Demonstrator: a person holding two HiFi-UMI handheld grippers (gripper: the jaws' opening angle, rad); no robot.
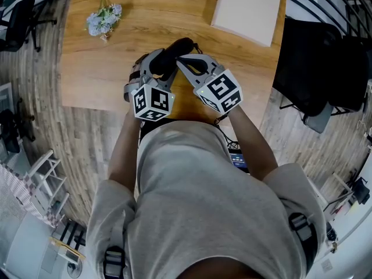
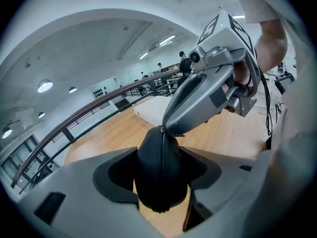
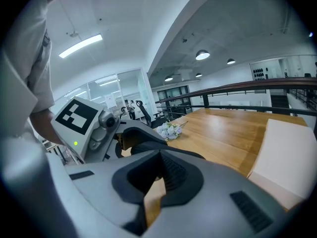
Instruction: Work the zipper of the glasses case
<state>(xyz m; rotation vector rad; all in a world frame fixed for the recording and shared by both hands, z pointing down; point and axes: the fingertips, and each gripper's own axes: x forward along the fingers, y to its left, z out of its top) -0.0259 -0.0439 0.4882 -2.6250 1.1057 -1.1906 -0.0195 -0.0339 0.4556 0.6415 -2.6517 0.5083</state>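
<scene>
You have the black, rounded, soft-shelled glasses case lifted off the light wooden counter, held in the air above the counter's near edge. Your left hand-held gripper carries it: the jaws stand wide and clamp the case's two sides, and the dark zipper faces that gripper's camera.

Your right hand-held gripper has its jaws pressed together at the far end of the zipper. They look pinched on the small zipper pull, though the tab itself is too small to read with certainty.

As for progress, the setup looks done: the case is secured and the pull is apparently taken. The zipper itself shows no travel. Its teeth lie closed along the whole stretch that the left gripper view shows, and the slider sits at one end. If you mean to open the case, the full run around its edge is still ahead of you.

The small bunch of pale artificial flowers lies at the counter's far left. The flat cream-white board lies at the counter's far right. Both are well apart from the work.
</scene>
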